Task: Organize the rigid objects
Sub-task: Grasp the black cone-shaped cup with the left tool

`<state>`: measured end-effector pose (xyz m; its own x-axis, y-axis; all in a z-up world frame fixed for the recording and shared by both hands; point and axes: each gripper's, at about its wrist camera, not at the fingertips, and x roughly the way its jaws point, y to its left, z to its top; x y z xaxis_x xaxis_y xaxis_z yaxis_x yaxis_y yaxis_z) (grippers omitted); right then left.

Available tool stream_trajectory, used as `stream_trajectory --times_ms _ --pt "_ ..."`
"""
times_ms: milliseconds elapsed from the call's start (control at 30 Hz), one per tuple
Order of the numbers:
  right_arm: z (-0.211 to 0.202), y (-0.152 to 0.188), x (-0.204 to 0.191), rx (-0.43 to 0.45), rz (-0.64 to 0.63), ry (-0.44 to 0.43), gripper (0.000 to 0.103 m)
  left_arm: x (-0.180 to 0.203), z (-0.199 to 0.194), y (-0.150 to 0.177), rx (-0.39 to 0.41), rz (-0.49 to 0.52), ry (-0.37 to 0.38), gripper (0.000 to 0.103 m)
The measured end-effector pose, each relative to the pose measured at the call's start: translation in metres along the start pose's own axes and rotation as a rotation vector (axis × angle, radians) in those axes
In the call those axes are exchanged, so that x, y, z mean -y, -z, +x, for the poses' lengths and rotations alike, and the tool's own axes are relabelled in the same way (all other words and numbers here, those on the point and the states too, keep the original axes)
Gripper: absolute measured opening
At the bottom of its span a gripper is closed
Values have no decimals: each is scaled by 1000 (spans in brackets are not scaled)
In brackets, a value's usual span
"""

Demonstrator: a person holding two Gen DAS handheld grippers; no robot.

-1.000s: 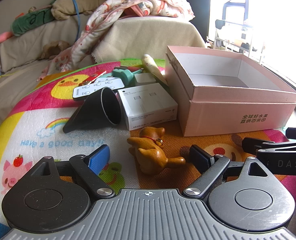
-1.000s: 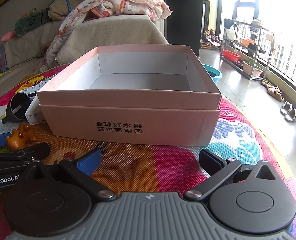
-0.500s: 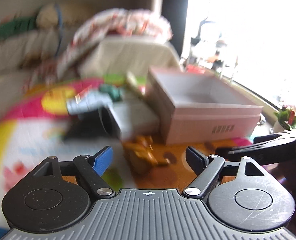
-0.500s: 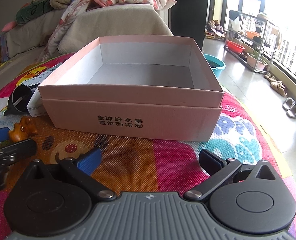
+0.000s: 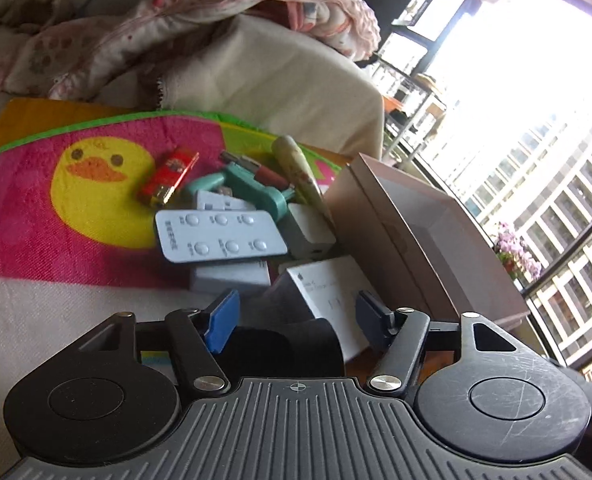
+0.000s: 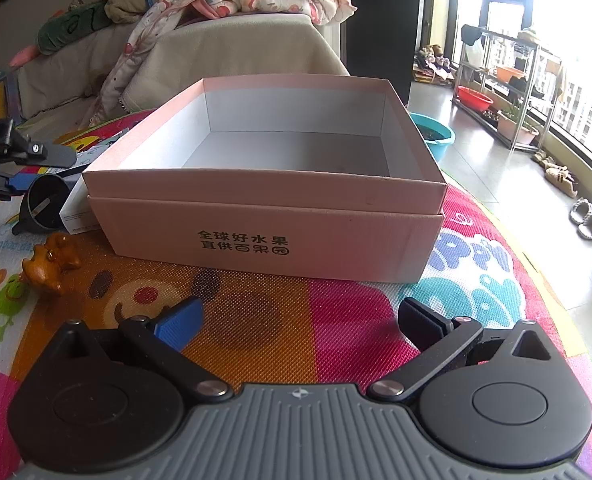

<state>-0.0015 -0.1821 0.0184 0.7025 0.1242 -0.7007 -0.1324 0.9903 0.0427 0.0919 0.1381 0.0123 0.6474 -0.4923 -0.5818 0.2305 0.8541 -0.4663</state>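
Sunlit living room, cartoon mat (image 6: 336, 344): left claw (image 5: 296, 312), spread wide, is closing over the black funnel (image 5: 291, 344) beside the white Apple-logo box (image 5: 332, 292); squaring up first looks wise. Right claw (image 6: 300, 316), spread and empty, is facing the empty pink box (image 6: 255, 236) printed "全球好水果 直供百果园"

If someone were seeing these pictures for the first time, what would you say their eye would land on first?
Probably the big pink box, open and with nothing visible inside, sitting mid-mat straight ahead of the open right gripper. Next, the clutter to its left: a white remote atop small boxes, and the black funnel lying between the open left gripper fingers. A wooden dog figurine lies alone nearer the camera.
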Motion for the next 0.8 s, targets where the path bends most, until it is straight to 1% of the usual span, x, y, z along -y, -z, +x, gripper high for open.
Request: stream_trajectory --times_ms 133,233,333,400,433,500,533,567,667,700,733,767,800 --pt "0 0 0 -1 -1 1 103 21 -35 32 -35 85 65 67" --pt "-1 0 1 -2 -3 -3 103 45 -58 54 -49 222 57 68" --pt "-1 -1 3 -8 -9 -14 103 70 -73 74 -54 384 -1 68" --pt "-1 -1 4 -12 -11 -17 103 82 -70 84 -70 481 -82 68" --pt "-1 -2 4 -14 -13 -17 103 86 -68 89 -83 507 -136 68" --pt "0 -3 3 -18 -16 -16 103 90 -63 96 -96 518 -228 68" --pt "0 -4 3 -19 -16 -15 103 89 -62 97 -91 502 -257 68" --pt "0 -4 3 -19 -17 -14 103 87 -62 97 -78 477 -268 68" --pt "0 -4 2 -14 -20 -14 103 80 -61 94 -22 379 -243 65" --pt "0 -4 1 -14 -22 -12 103 79 -60 95 -12 360 -235 62" --pt "0 -4 0 -16 -25 -8 103 81 -59 96 -6 355 -237 57" --pt "-1 -5 -2 -17 -30 -2 103 82 -59 98 -4 359 -244 57" --pt "-2 -5 -5 -15 -41 -4 98 85 -58 100 -2 373 -256 57"
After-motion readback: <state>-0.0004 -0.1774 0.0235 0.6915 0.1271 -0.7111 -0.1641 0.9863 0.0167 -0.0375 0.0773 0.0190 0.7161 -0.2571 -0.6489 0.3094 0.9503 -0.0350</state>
